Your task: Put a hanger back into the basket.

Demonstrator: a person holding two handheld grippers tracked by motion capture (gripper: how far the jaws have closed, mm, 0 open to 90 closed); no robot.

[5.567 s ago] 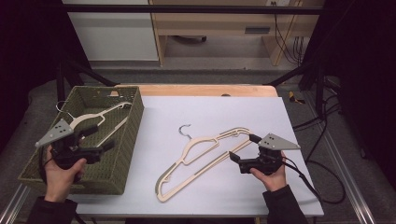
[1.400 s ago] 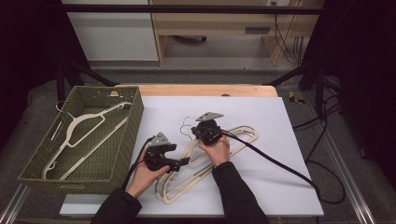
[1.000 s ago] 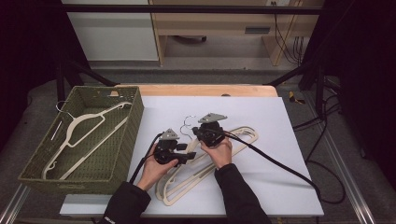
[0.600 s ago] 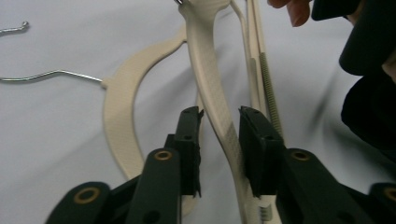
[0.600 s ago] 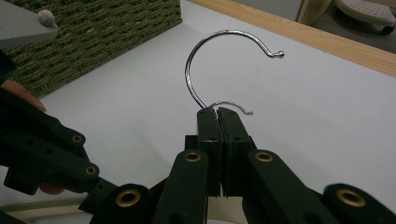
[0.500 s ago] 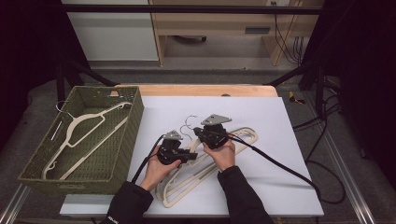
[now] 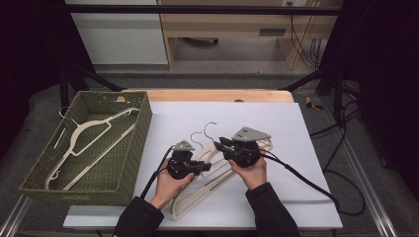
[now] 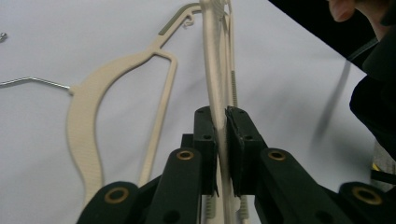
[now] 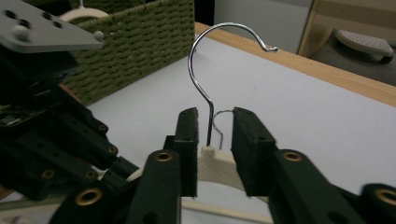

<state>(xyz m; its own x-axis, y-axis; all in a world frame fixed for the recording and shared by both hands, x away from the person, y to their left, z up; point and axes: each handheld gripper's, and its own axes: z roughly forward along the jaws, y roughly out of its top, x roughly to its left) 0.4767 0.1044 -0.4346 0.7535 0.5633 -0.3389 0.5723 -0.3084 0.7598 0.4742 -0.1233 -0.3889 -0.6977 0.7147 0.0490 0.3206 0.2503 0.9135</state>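
Observation:
Two cream hangers (image 7: 197, 200) with wire hooks lie overlapping on the white table (image 7: 296, 128). My left gripper (image 7: 205, 168) has just closed and is shut on a thin cream hanger bar (image 8: 212, 70), pinched between its pads (image 8: 205, 135). The other hanger (image 8: 88, 121) lies flat beside it. My right gripper (image 7: 217, 144) straddles a hanger's cream neck (image 9: 215, 158) at the base of its steel hook (image 9: 201, 70). Its jaws have just been opening, and the hook wire stands free in the gap. The left gripper's body (image 9: 46, 116) is close beside it.
A green woven basket (image 7: 143, 128) stands at the table's left with another cream hanger (image 7: 89, 133) inside. It also rises behind the hook as a woven wall (image 9: 140, 42). A wooden strip (image 7: 207, 95) runs along the table's far edge. Cables (image 7: 306, 182) trail off right.
My right gripper has moved to the right and slightly toward me, and the hook end of the hanger moved with it. My left gripper has crept a little to the right.

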